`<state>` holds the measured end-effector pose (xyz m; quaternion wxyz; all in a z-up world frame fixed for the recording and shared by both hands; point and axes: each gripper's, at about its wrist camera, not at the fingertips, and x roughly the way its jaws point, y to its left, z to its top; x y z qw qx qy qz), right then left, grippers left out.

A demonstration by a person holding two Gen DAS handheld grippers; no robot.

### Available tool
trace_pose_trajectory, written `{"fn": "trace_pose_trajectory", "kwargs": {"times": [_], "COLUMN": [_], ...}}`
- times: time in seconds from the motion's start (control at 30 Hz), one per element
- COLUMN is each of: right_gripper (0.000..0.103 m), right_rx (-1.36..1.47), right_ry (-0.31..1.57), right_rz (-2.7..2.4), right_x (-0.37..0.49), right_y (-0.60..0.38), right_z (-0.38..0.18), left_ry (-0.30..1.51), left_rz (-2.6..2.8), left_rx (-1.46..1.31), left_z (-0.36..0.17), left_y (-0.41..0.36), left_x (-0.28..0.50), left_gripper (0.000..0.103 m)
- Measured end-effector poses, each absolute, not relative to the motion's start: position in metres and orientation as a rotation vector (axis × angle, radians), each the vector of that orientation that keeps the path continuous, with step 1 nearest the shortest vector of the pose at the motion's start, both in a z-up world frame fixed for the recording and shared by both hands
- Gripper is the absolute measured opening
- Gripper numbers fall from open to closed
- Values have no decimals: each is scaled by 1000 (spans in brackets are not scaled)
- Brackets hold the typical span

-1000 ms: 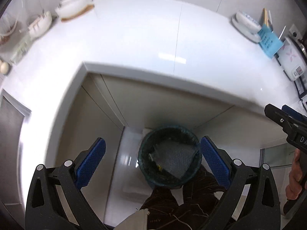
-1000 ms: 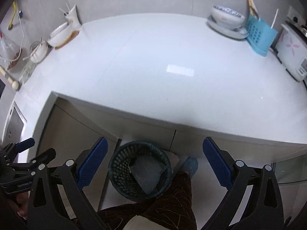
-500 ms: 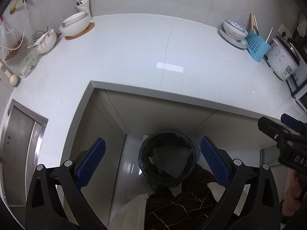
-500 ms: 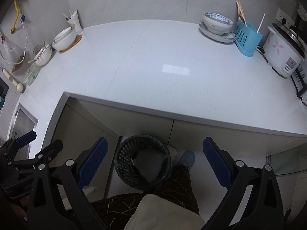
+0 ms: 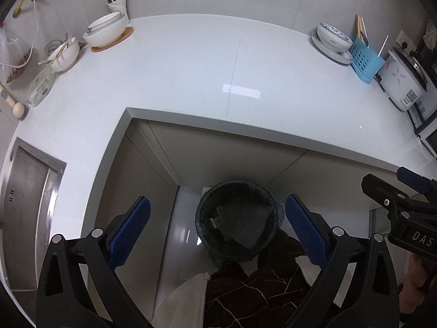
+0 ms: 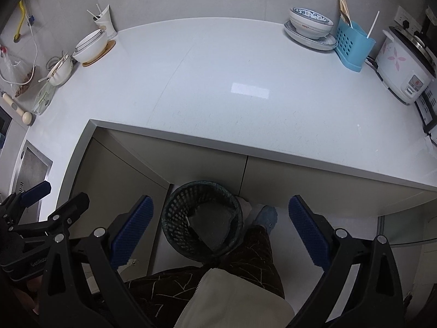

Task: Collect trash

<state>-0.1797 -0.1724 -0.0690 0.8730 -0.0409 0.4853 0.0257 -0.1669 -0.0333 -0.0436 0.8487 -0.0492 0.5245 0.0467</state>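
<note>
- Left gripper (image 5: 217, 225): jaws wide, empty, held above the floor.
- Right gripper (image 6: 221, 225): jaws wide, empty.
- Trash bin (image 5: 237, 225): dark mesh, on floor below the white desk (image 5: 191, 76) edge, grey trash (image 5: 243, 225) inside.

From my left gripper (image 5: 217, 229), the bin (image 5: 237, 218) between the fingers has its near rim hidden by the person's dark trousers (image 5: 254, 289). I can't identify the grey sheet (image 5: 243, 225) inside. To the right, the other gripper (image 5: 404, 207) is cut off by the frame edge.
</note>
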Motion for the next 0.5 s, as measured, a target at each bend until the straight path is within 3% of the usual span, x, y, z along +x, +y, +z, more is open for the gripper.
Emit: {"fn": "trace_pose_trajectory", "kwargs": {"times": [0.5], "right_gripper": [95], "right_rx": [-87], "right_ry": [1026], "right_rz": [58], "right_x": [-178], "right_y": [-172], "right_z": [-70], "left_ry": [1109], "left_rz": [100], "left_rx": [-108], "left_z": [-42], "left_y": [-34], "left_x": [-166], "left_gripper": [97]}}
